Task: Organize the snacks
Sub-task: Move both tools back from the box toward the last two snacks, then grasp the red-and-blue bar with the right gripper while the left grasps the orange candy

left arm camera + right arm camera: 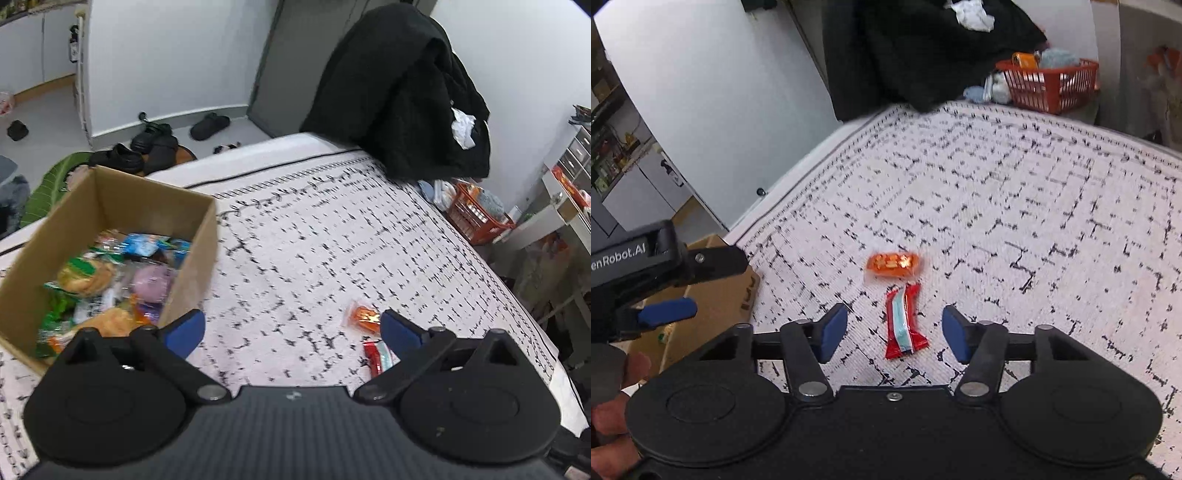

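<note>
The right tongs (894, 332) point down at the patterned cover (1015, 206) of a bed, jaws partly open with blue pads (833, 332) on either side of a red packet (903, 321). The packet lies flat on the cover in the gap, clear of both pads; nothing is gripped. Just beyond the red packet, nearly touching its far end, lies an orange packet (892, 264).

The left tongs (291, 332) stand wide open and empty above the cover, touching nothing. In the left wrist view the box (192, 254) sits just left of them, open-topped cardboard, holding a heap of wrapped snacks (110, 280) in green, blue, purple and orange. The same two packets lie well to the right of the box, by the right pad of the left tongs: the orange packet (362, 317) farther off, the red packet (375, 356) nearer and partly hidden behind the pad.

In the right wrist view the left tongs (665, 291) show above the box (716, 299), with fingers (631, 369) of a hand below them. Beyond the box, at the bed's far end, hangs a black coat (399, 92).
</note>
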`<move>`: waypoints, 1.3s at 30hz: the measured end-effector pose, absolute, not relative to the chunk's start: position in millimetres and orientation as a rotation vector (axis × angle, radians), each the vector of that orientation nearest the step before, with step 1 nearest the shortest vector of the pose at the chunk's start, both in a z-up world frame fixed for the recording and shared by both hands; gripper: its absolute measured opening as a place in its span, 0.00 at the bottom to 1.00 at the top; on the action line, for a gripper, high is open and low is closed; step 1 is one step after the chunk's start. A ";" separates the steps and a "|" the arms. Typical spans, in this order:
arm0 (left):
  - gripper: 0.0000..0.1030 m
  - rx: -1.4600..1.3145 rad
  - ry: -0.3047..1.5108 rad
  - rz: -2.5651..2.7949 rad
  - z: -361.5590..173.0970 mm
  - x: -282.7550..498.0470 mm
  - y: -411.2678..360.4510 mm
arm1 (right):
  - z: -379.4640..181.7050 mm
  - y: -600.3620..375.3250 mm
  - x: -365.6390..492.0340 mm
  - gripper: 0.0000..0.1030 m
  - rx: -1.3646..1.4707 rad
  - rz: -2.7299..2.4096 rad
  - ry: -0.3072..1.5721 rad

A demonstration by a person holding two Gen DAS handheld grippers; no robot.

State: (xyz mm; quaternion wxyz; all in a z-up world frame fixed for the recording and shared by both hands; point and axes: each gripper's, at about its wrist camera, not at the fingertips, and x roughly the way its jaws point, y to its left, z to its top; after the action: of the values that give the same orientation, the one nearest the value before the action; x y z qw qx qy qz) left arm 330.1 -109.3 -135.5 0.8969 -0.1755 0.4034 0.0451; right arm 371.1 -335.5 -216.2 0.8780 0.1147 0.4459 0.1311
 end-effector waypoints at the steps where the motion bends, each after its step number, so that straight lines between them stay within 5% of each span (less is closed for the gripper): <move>1: 0.97 -0.362 0.836 0.087 -137.8 332.5 -111.4 | -219.5 -334.8 373.1 0.49 0.239 0.274 0.940; 14: 0.74 -0.370 0.884 -0.005 -175.5 367.9 -127.6 | -250.9 -319.2 401.8 0.41 0.224 0.249 1.040; 17: 0.69 -0.372 0.901 -0.021 -183.7 375.9 -130.0 | -256.2 -314.0 404.3 0.31 0.187 0.245 1.056; 23: 0.68 -0.374 0.925 -0.058 -198.7 390.6 -137.1 | -257.4 -317.8 406.3 0.20 0.176 0.209 1.050; 39: 0.70 -0.218 0.983 -0.130 -224.7 425.3 -171.3 | -255.4 -349.4 412.8 0.20 0.260 0.089 1.015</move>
State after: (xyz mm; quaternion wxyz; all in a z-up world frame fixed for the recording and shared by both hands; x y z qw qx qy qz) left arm 425.3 -171.3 -224.7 0.8738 -0.1044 0.4708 -0.0624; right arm 412.8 -349.4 -255.4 0.8648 0.1242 0.4846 0.0423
